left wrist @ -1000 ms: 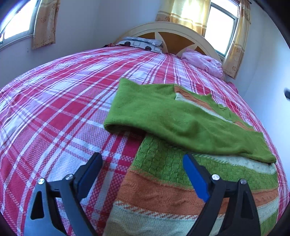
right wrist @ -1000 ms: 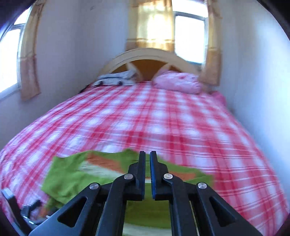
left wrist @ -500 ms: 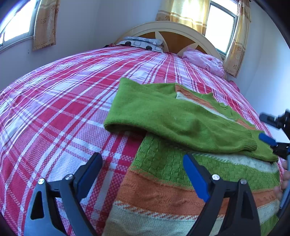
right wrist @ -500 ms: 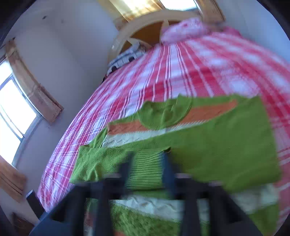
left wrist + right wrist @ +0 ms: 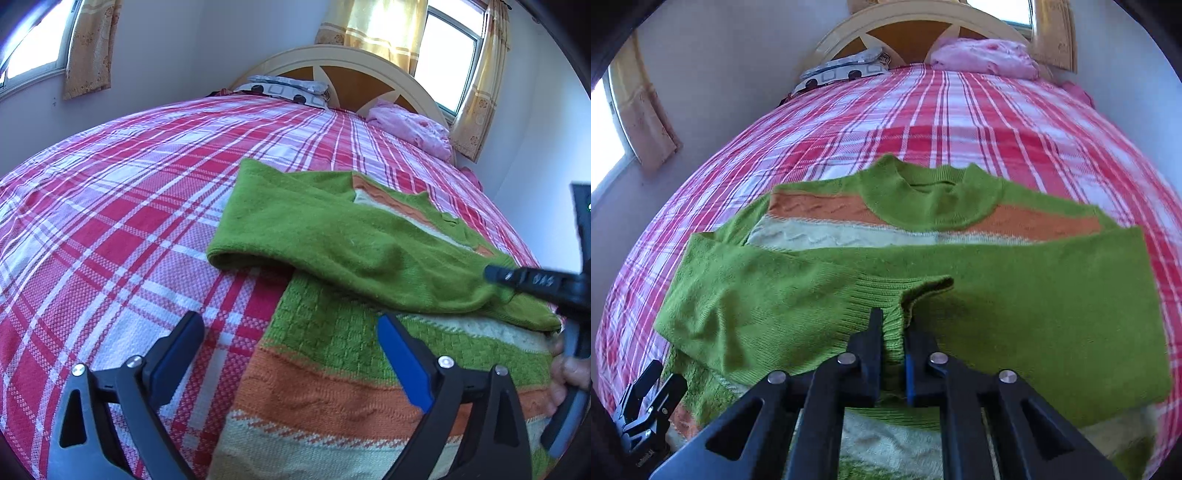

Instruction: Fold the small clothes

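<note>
The right tool [image 5: 891, 332] pinches the ribbed cuff [image 5: 886, 295] of the green sweater [image 5: 1015, 302] on the bed [image 5: 923, 122]; the left tool [image 5: 290, 354] hovers spread over its hem.

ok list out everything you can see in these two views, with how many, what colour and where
sweater: one, green with orange and cream stripes, flat on the bed, both sleeves folded across its chest
bedspread: one, red, pink and white plaid, covering the bed
headboard: one, cream and brown, arched, far end of the bed
patterned pillow: one, white and grey, by the headboard
pink bedding: one heap, beside that pillow
curtains: yellow, at the windows
left claw: one, black with blue pads, open over the sweater's hem
right claw: one, black, closed on the ribbed sleeve cuff
hand: one, partly seen, holding the right claw's handle
</note>
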Tool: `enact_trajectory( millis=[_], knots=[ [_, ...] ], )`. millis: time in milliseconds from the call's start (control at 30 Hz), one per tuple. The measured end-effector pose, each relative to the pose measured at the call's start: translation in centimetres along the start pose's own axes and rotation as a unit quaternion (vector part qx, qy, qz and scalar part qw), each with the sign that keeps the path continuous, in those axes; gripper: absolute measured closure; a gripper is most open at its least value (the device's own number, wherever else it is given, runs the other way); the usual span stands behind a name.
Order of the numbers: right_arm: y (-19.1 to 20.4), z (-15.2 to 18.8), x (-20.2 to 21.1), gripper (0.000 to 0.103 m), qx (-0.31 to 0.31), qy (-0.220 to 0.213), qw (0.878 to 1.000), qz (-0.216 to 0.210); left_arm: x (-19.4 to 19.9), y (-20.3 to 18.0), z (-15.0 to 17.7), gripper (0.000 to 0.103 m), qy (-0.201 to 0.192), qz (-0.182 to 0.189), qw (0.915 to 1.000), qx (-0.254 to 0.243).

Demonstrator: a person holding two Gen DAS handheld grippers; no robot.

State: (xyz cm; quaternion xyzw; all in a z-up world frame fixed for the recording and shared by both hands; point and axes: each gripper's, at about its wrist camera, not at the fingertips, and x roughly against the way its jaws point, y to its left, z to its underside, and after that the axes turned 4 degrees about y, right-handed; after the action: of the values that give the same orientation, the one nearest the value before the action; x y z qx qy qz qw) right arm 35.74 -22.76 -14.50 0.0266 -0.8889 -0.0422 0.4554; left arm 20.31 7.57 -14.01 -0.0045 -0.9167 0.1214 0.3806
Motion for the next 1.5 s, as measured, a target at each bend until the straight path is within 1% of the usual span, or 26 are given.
enact_trajectory(
  millis=[100,167,267,333,400,500,633,667,733,767,867,900,933,967,1000,1033,1067,1133,1200,1267,1300,1333,1400,1433,1467,1500],
  knots=[
    [0.5,-1.2,3.8,0.097,0.026,-0.060,0.997,0.033,0.0,0.1,-0.1,0.005,0.000,0.001,1.0000,0.001],
    [0.1,-2.2,7.2,0.097,0.036,-0.104,0.992,0.063,-0.1,0.1,-0.1,0.005,0.000,0.001,1.0000,0.001],
    [-1.0,-3.0,10.8,0.097,0.043,-0.141,0.984,0.104,-0.1,0.1,-0.1,0.005,0.000,0.001,1.0000,0.002],
    [-2.5,-3.2,12.6,0.097,0.047,-0.152,0.978,0.133,-0.1,0.1,-0.1,0.005,-0.001,0.000,1.0000,0.003],
    [-4.3,-2.8,13.0,0.097,0.040,-0.144,0.979,0.140,-0.2,0.1,-0.1,0.005,-0.002,-0.001,1.0000,0.004],
    [-6.9,-1.0,11.2,0.097,0.030,-0.107,0.981,0.161,-0.2,0.1,-0.1,0.005,-0.002,-0.002,1.0000,0.004],
    [-9.8,1.2,7.3,0.096,0.000,-0.063,0.991,0.114,-0.2,0.1,-0.1,0.005,-0.001,-0.003,1.0000,0.003],
    [-10.3,2.0,6.7,0.096,-0.006,-0.054,0.992,0.111,-0.2,0.1,-0.1,0.005,0.000,-0.004,1.0000,0.002],
    [-11.5,3.2,4.5,0.095,-0.023,-0.012,0.994,0.102,-0.3,0.1,-0.1,0.005,0.000,-0.006,1.0000,0.000],
    [-12.3,3.7,3.8,0.094,-0.036,0.003,0.996,0.085,-0.3,0.0,-0.1,0.005,0.001,-0.008,1.0000,-0.001],
    [-13.9,4.2,5.3,0.089,-0.069,-0.009,0.997,0.046,-0.3,0.0,-0.1,0.005,0.002,-0.010,0.9999,-0.003],
    [-14.5,4.4,6.3,0.089,-0.081,-0.020,0.996,0.043,-0.3,0.0,-0.1,0.005,0.002,-0.010,1.0000,-0.002],
    [-15.1,4.4,7.4,0.089,-0.092,-0.037,0.994,0.055,-0.3,0.0,-0.1,0.005,0.001,-0.009,1.0000,-0.002],
    [-15.7,4.7,8.7,0.089,-0.104,-0.060,0.989,0.083,-0.4,-0.1,-0.1,0.005,0.001,-0.009,1.0000,-0.001],
    [-16.1,4.9,10.1,0.089,-0.118,-0.080,0.982,0.127,-0.4,-0.1,-0.1,0.005,0.001,-0.010,1.0000,-0.002],
    [-16.3,5.3,11.5,0.089,-0.123,-0.096,0.975,0.157,-0.4,-0.1,-0.2,0.005,0.002,-0.011,0.9999,-0.003],
    [-16.1,5.6,12.3,0.089,-0.117,-0.103,0.975,0.158,-0.4,-0.1,-0.2,0.005,0.002,-0.012,0.9999,-0.004],
    [-14.6,5.8,12.5,0.089,-0.083,-0.090,0.986,0.115,-0.5,-0.2,-0.2,0.005,0.003,-0.014,0.9999,-0.006],
    [-12.2,5.7,11.8,0.089,-0.040,-0.076,0.992,0.090,-0.5,-0.2,-0.2,0.005,0.003,-0.017,0.9998,-0.007],
    [-10.4,5.5,10.6,0.089,-0.011,-0.066,0.996,0.061,-0.5,-0.3,-0.2,0.005,0.005,-0.018,0.9998,-0.010],
    [-9.2,5.2,9.3,0.089,0.004,-0.051,0.997,0.057,-0.5,-0.3,-0.2,0.003,0.006,-0.017,0.9998,-0.011],
    [-9.0,5.1,8.4,0.089,0.006,-0.038,0.997,0.061,-0.6,-0.4,-0.2,0.001,0.008,-0.016,0.9998,-0.013],
    [-9.3,5.4,5.0,0.089,-0.023,0.029,0.997,0.064,-0.7,-0.5,-0.3,0.000,0.015,-0.012,0.9996,-0.021],
    [-9.6,5.7,4.4,0.089,-0.037,0.037,0.997,0.054,-0.8,-0.6,-0.3,0.000,0.020,-0.014,0.9994,-0.025],
    [-9.8,5.9,4.7,0.089,-0.045,0.028,0.998,0.046,-0.8,-0.7,-0.4,0.000,0.026,-0.015,0.9991,-0.029],
    [-9.9,6.2,5.3,0.089,-0.048,0.035,0.997,0.040,-0.7,-0.7,-0.5,0.000,0.034,-0.012,0.9986,-0.037]
  ],
)
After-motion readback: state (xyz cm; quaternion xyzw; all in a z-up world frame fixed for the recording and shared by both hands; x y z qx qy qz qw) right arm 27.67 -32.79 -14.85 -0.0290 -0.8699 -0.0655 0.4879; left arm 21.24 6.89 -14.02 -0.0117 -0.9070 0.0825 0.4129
